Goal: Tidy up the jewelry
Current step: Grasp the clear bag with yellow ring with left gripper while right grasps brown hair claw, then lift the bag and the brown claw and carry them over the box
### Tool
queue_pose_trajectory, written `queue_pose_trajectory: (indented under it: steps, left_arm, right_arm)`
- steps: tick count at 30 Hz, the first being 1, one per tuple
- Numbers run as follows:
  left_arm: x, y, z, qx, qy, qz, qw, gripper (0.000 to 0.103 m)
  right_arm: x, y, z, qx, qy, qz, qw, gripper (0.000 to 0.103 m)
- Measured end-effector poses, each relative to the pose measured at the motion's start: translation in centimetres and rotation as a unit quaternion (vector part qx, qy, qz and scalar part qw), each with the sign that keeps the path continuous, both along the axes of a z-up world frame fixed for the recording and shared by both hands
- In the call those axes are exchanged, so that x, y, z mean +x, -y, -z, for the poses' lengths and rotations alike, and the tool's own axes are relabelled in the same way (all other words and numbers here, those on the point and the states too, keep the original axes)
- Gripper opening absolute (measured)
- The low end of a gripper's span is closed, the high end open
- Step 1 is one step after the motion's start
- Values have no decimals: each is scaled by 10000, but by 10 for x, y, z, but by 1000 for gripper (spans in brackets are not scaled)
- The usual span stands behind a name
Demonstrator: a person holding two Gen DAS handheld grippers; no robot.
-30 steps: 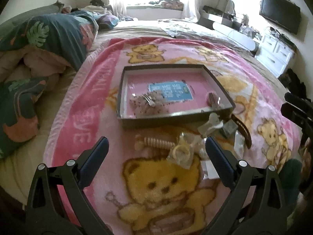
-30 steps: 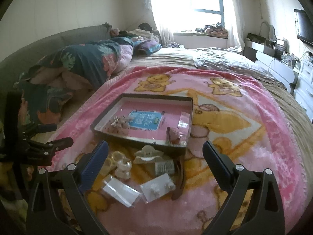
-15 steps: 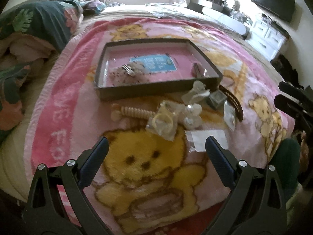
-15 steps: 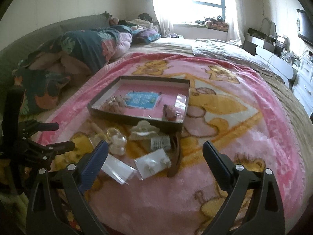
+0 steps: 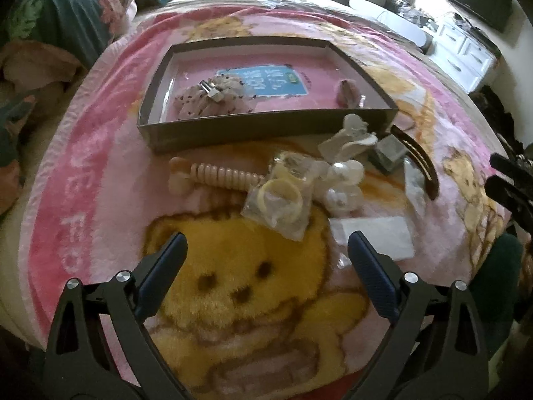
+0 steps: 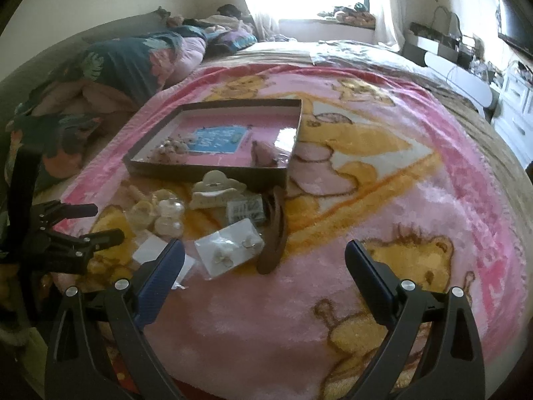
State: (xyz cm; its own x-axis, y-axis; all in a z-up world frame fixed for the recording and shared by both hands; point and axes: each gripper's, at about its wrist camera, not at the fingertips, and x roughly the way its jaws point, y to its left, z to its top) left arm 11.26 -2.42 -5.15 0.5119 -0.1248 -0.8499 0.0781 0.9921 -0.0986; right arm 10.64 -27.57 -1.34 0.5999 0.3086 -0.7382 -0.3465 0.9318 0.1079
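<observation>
1. A loose cluster of jewelry and hair accessories is laid on the pink bear-print blanket (image 5: 100, 153), just in front of the near wall of the shallow dark tray (image 5: 266, 126).
2. Within the cluster are catalogued: a cream spiral hair tie (image 5: 216, 175); a clear bag holding pale yellow rings (image 5: 279, 196); pearly white bead pieces (image 5: 343, 183); a white claw clip (image 5: 349, 140) touching the tray wall; a small grey box (image 6: 246, 210); a brown curved hair clip (image 6: 274, 233); a carded pair of earrings (image 6: 230, 250); a flat white packet (image 5: 369, 236).
3. Inside the tray, a beaded pinkish piece (image 5: 213, 98) is lodged at the left and a small pink item (image 5: 348, 91) at the right, on a pink floor with a blue card (image 5: 266, 81).
4. The left gripper (image 5: 266, 253) is held above the bear print, jaws wide apart, nothing between them.
5. The right gripper (image 6: 265, 263) is held near the earring card, jaws likewise spread and empty.
6. A patterned duvet (image 6: 133, 63) is piled at the far left of the bed.
</observation>
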Motion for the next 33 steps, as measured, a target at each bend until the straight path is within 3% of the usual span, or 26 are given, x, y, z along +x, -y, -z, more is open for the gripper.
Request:
queue_pose_trajectory:
  steps: [5, 14, 20, 25, 33]
  left_arm:
    - [19, -1, 8, 19, -88, -37, 10000, 80]
    - [35, 4, 23, -25, -226, 38, 9997, 62]
    - [39, 10, 26, -80, -247, 123, 9996, 49]
    - [39, 19, 29, -62, -270, 217, 9994, 42]
    - [36, 14, 26, -336, -209, 168, 9991, 37]
  right_arm:
    - [20, -5, 13, -258, -104, 30, 9996, 95]
    - [57, -7, 40, -438, -593, 38, 9973, 71]
    - [72, -19, 56, -515, -870, -124, 9948, 49]
    - [78, -19, 68, -461, -1016, -103, 9937, 11]
    - [67, 4, 60, 25, -845, 91, 9964, 10]
